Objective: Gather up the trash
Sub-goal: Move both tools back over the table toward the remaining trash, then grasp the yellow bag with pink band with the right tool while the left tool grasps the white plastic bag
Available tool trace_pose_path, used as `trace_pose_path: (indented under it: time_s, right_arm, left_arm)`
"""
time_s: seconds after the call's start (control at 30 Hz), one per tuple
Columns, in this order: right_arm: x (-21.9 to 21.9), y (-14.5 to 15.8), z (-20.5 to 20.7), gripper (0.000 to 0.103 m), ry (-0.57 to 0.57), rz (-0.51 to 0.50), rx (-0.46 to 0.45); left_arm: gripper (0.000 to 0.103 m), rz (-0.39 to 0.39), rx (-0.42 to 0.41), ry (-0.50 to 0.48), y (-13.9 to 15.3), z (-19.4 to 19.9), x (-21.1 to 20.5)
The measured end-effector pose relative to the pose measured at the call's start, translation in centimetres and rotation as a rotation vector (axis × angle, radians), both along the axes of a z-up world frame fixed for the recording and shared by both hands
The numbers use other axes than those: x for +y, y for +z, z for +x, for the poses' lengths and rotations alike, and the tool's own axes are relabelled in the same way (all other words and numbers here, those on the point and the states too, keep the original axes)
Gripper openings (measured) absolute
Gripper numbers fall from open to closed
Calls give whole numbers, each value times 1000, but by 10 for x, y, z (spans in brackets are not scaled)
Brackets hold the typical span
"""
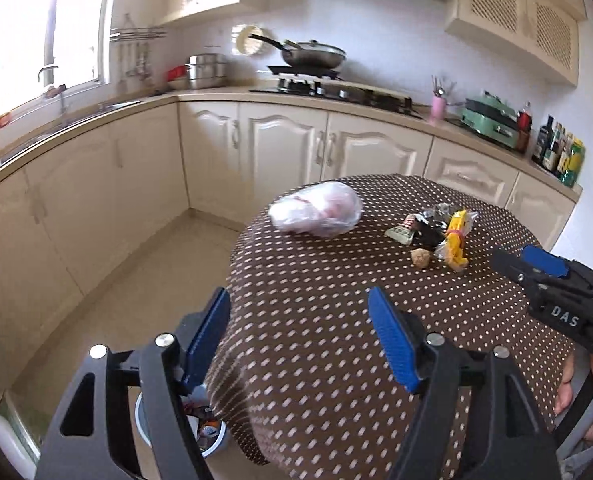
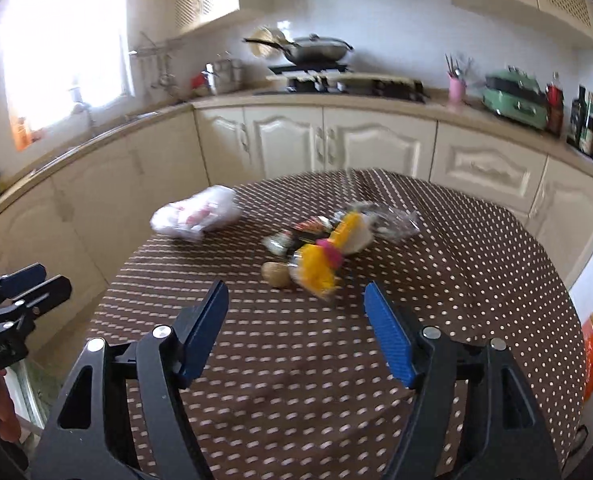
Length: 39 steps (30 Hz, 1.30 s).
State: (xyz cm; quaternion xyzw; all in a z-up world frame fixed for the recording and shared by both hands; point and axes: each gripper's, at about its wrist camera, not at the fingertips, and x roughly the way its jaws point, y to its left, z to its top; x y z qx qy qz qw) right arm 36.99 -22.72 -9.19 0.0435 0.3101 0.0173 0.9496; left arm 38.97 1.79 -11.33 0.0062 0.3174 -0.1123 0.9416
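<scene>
In front of me is a round table covered with a brown cloth with small white dots. On its far left part lies a clear plastic bag, filled and lying on its side. To the right of it, well apart, I see a small heap of trash: a yellow wrapper, a black wrapper touching it, and a small crumpled brown ball just beside them. The near part of the cloth carries nothing else that I can tell.

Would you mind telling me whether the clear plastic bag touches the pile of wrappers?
Apart. The left wrist view shows bare tablecloth between the plastic bag and wrappers.
</scene>
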Motion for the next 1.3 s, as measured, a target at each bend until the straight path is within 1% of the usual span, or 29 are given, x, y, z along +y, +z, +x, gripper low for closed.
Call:
trace_pose_path:
  time_s: [0.07,0.17,0.27,0.3,0.33,0.4,0.43,0.47,0.5,0.53,0.57,0.63,0.67,0.7,0.83,0.9,0.97,1.0,1.1,1.13,1.17,1.2,1.23,1.27,1.3]
  right_arm:
    - [-3,-9,13,69,-17,-17,29]
    - [-8,-19,34,71,-24,-23,61]
    - [-20,-31,62,71,-34,48,116]
    - [-24,-34,70,71,-37,86,127]
    - [-25,-35,75,71,-46,92,132]
    - [-27,-39,85,71,-71,62,124]
    - [-29,-42,89,71,-74,64,137]
    - [-31,-44,92,66,-62,85,151]
    - [-33,-45,92,51,-47,112,154]
    - [-35,-44,92,43,-42,115,158]
    - [-35,-44,89,39,-46,97,154]
    - [-37,-39,87,39,-54,73,130]
    - [-35,-35,82,38,-68,31,104]
    - [-34,-33,79,38,-74,14,87]
    - [-36,-29,71,38,-96,2,40]
    - [-36,-29,70,38,-92,2,31]
    - [-34,-30,71,38,-87,-1,27]
    - [-32,-30,70,38,-84,0,23]
    - [-28,-29,68,38,-79,-16,9]
    - [-27,-29,68,38,-75,-19,7]
    - [-26,-28,69,38,-74,-21,5]
    - [-26,-28,68,38,-71,-23,3]
    - [-25,-28,68,38,-69,-23,3]
    - [-25,-29,69,38,-68,-22,4]
    - [-25,-28,68,38,-67,-23,3]
  left_arm:
    - [70,11,13,-10,-5,14,-9]
    - [70,6,28,-16,-9,39,-13]
    - [70,0,31,-24,-13,63,-21]
    - [70,15,32,-34,-15,72,-25]
    - [70,46,41,-34,-18,80,-31]
    - [70,93,47,-44,-21,94,-39]
    - [70,97,45,-51,-21,97,-40]
    - [70,97,46,-63,-22,102,-42]
    - [70,94,49,-74,-23,108,-44]
    - [70,94,50,-76,-24,113,-46]
    - [70,96,51,-72,-25,118,-48]
    - [70,105,56,-67,-26,126,-52]
    - [70,114,58,-63,-26,131,-55]
    - [70,120,54,-66,-26,134,-57]
    - [70,145,54,-78,-29,146,-71]
    - [71,204,67,-63,-33,153,-81]
    - [72,260,48,-66,-35,154,-90]
    - [75,281,41,-68,-36,155,-93]
    - [77,319,61,-82,-43,166,-102]
    - [77,341,70,-77,-46,168,-107]
    - [77,375,68,-60,-49,172,-111]
    - [77,391,62,-42,-51,175,-113]
    - [76,387,65,-30,-51,178,-114]
    - [74,357,79,-26,-51,180,-112]
    - [54,327,81,-28,-48,180,-110]
